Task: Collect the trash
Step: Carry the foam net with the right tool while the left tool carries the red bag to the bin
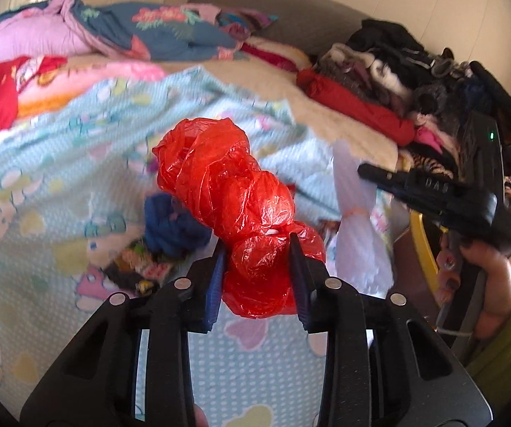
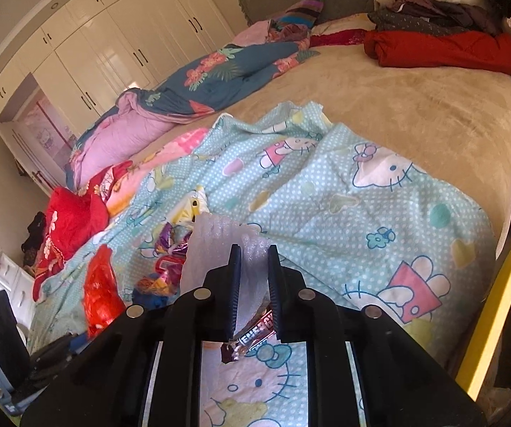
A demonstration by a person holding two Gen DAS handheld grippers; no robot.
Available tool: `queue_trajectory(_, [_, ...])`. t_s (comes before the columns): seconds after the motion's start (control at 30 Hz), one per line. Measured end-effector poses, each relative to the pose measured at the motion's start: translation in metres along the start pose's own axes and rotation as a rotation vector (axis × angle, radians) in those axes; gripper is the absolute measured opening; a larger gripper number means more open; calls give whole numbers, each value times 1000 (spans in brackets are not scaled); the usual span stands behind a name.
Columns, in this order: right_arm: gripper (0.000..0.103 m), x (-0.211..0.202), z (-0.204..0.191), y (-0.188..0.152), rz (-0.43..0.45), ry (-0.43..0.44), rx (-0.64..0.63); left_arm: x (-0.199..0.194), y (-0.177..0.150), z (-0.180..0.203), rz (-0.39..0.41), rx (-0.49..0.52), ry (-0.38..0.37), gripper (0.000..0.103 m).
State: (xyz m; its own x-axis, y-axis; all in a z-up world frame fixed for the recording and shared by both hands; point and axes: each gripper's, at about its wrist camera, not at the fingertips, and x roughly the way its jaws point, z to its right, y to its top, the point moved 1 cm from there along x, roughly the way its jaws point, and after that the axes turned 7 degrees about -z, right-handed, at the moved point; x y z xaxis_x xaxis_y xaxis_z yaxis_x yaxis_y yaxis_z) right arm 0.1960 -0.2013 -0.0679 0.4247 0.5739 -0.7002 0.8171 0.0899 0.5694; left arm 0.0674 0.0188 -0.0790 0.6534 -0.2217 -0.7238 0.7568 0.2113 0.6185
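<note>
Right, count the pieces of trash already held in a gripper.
2: the red plastic bag clamped in the left gripper, the white foam sheet clamped in the right gripper. More litter stays on the blanket.

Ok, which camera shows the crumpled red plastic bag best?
The left wrist view: the crumpled red plastic bag fills the centre, pinched in the left gripper. The right wrist view catches it only small, at the lower left.

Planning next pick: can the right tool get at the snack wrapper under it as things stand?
Probably not yet: the right tool is shut on white foam wrap, so its jaws are full, though the wrapper lies uncovered just below.
</note>
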Motion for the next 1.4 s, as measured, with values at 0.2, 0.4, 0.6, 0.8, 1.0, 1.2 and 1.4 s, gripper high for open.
queue_trajectory(0.2, [15,-18,-4,-2,31,3,-8,-12,12,9,48,10,-9,26])
queue_trajectory(0.4, [15,-37,0,-7,61,-6,-1,-18,20,24,74,31,-28,26])
queue_trajectory(0.6, [15,-57,9,-14,86,-30,14,-21,23,44,90,63,-52,26])
queue_trajectory(0.8, [15,-80,22,-20,120,-62,30,-22,22,66,96,98,-76,26])
queue_trajectory(1.0, [15,-102,35,-26,150,-90,46,-20,20,87,93,132,-99,26])
queue_trajectory(1.2, [15,-125,52,-33,179,-103,77,-18,17,108,92,164,-124,26])
queue_trajectory(1.4, [15,-145,65,-38,207,-120,99,-16,14,131,90,193,-146,26])
